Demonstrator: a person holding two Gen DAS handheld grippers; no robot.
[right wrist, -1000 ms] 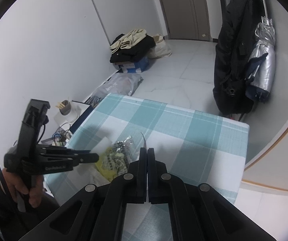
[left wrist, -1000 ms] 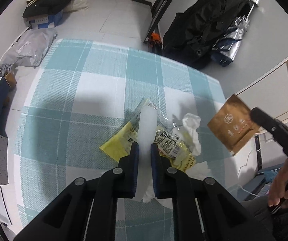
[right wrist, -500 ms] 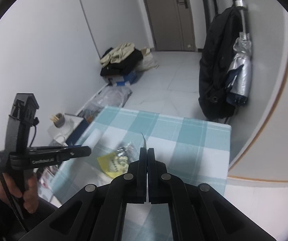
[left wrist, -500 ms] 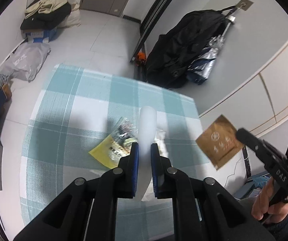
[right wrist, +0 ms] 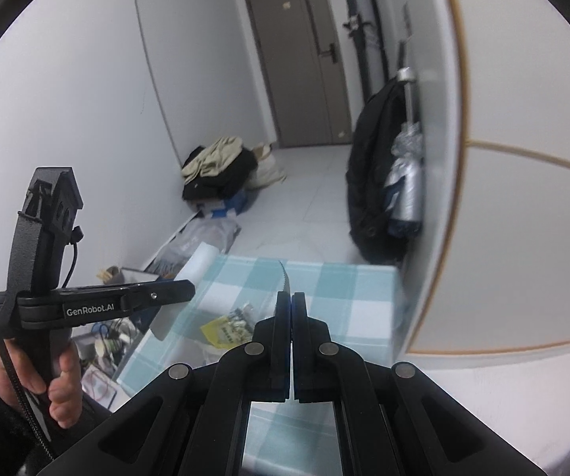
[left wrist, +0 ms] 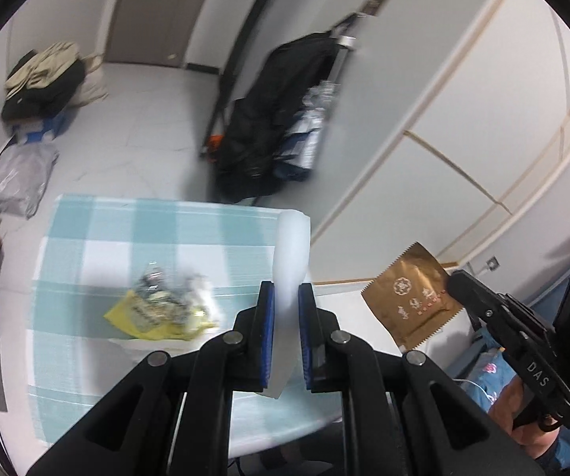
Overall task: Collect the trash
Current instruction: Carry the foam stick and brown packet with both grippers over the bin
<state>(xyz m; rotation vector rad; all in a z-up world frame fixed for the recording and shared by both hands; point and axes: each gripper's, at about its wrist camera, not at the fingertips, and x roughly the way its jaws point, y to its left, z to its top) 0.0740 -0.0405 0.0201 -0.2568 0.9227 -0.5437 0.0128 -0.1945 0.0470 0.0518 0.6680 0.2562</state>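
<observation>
While both grippers are raised above the teal-and-white checked surface point(left wrist: 166, 234), each grasps a piece of trash. Left gripper point(left wrist: 285, 305): blue pads clenched on a white, soft-looking foam-like strip point(left wrist: 290, 254) that stands upright between them. Right gripper point(right wrist: 289, 305): clamped on a brown foil sachet with serrated edges point(left wrist: 413, 297), seen edge-on in the right wrist view, held out past the surface's right edge. On the surface lies a pile of trash, blurred: yellow printed wrapper point(left wrist: 146, 315) with clear crinkled plastic point(left wrist: 154, 277) on it. Black coat point(right wrist: 372, 182) hangs by the wall beyond.
</observation>
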